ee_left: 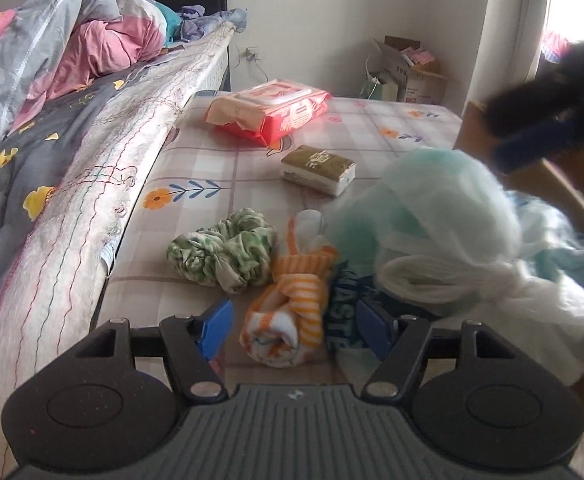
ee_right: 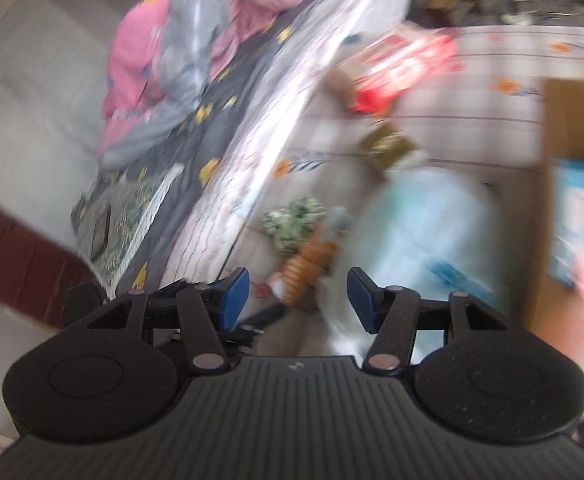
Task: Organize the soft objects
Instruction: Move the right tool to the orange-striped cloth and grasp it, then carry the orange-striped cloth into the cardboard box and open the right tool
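Observation:
My left gripper [ee_left: 293, 316] is open low over the checked mattress [ee_left: 220, 168]. A rolled orange-striped sock [ee_left: 288, 320] lies between its blue pads, and neither pad presses on it. Next to the sock lie a green patterned cloth bundle [ee_left: 220, 256] and a dark item with teal letters [ee_left: 345, 312]. A pale green and white knotted bag [ee_left: 431, 232], blurred, sits at the right by a cardboard box [ee_left: 563, 192]. My right gripper [ee_right: 296, 284] is open and holds nothing; it appears as a dark blur [ee_left: 551, 120] above the bag. The bag [ee_right: 423, 232] is also smeared in the right wrist view.
A red wipes pack [ee_left: 272, 110] and a green-topped tissue pack [ee_left: 317, 168] lie farther back on the mattress. A higher bed with a grey flowered quilt [ee_left: 32, 152] and a pink duvet borders the left. Boxes [ee_left: 407, 72] stand by the far wall.

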The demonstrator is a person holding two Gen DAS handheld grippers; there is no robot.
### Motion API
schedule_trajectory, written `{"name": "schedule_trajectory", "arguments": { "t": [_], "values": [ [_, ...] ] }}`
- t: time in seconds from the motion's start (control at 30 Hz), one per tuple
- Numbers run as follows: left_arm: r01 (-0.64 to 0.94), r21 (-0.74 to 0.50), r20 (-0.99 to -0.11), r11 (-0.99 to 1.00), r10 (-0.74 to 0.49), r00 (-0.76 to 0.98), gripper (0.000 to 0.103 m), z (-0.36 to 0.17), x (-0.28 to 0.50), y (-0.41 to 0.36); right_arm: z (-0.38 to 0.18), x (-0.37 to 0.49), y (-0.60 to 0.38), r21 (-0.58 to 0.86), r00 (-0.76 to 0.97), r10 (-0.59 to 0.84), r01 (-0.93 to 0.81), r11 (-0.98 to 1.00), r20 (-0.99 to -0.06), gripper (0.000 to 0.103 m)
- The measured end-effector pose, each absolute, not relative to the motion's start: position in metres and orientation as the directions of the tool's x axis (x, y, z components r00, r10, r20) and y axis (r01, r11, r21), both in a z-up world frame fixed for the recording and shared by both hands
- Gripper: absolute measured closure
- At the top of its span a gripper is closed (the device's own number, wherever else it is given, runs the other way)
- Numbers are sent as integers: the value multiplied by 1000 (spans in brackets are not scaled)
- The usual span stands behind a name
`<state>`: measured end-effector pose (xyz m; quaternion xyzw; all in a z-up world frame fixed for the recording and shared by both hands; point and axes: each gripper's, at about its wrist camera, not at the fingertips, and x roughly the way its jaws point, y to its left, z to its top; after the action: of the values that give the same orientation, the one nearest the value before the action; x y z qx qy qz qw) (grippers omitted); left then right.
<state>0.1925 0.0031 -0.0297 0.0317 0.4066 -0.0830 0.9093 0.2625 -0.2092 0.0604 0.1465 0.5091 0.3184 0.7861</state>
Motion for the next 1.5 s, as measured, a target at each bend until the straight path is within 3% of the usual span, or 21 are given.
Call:
{"name": "schedule_trajectory", "arguments": {
  "t": [0.17, 0.27, 0.3, 0.33, 0.43, 0.63, 0.73, 0.93, 1.17, 1.27, 1.4, 1.5],
  "values": [
    [169, -19, -791, 985, -119, 600, 36, -48, 219, 8, 23, 326, -149, 492, 184, 568, -336, 803, -802, 50],
    [175, -69, -811, 982, -157, 564, 42, -58, 228, 10, -2, 350, -129, 448, 146, 512, -324, 833, -847, 50],
    [176, -97, -813, 980, -180, 553, 51, -60, 229, 11, -10, 354, -126, 442, 134, 500, -314, 840, -856, 50],
    [174, -116, -815, 978, -194, 547, 52, -62, 230, 12, -17, 357, -122, 434, 120, 488, -312, 846, -865, 50],
    [167, -126, -799, 978, -200, 567, 60, -61, 226, 13, -28, 360, -113, 409, 97, 457, -311, 858, -884, 50],
    [140, -218, -748, 966, -258, 611, 61, -36, 204, 23, -26, 352, -109, 440, 74, 485, -319, 839, -871, 50],
    [142, -242, -719, 960, -276, 638, 61, -16, 190, 23, -15, 343, -111, 496, 72, 542, -316, 809, -837, 50],
    [166, -237, -662, 957, -284, 693, 61, 20, 162, 15, 28, 310, -132, 564, 151, 642, -358, 744, -751, 64],
    [302, -220, -588, 928, -373, 717, 60, 60, 134, -31, 82, 256, -207, 583, 313, 680, -354, 731, -663, 70],
    [392, -228, -562, 891, -449, 694, 55, 69, 126, -62, 100, 227, -252, 568, 396, 659, -334, 752, -639, 71],
    [500, -233, -551, 834, -537, 639, 36, 74, 117, -104, 116, 186, -321, 522, 511, 586, -281, 805, -629, 73],
    [536, -235, -560, 811, -563, 608, 35, 69, 113, -123, 123, 155, -376, 474, 585, 505, -222, 852, -635, 73]
  ]
}}
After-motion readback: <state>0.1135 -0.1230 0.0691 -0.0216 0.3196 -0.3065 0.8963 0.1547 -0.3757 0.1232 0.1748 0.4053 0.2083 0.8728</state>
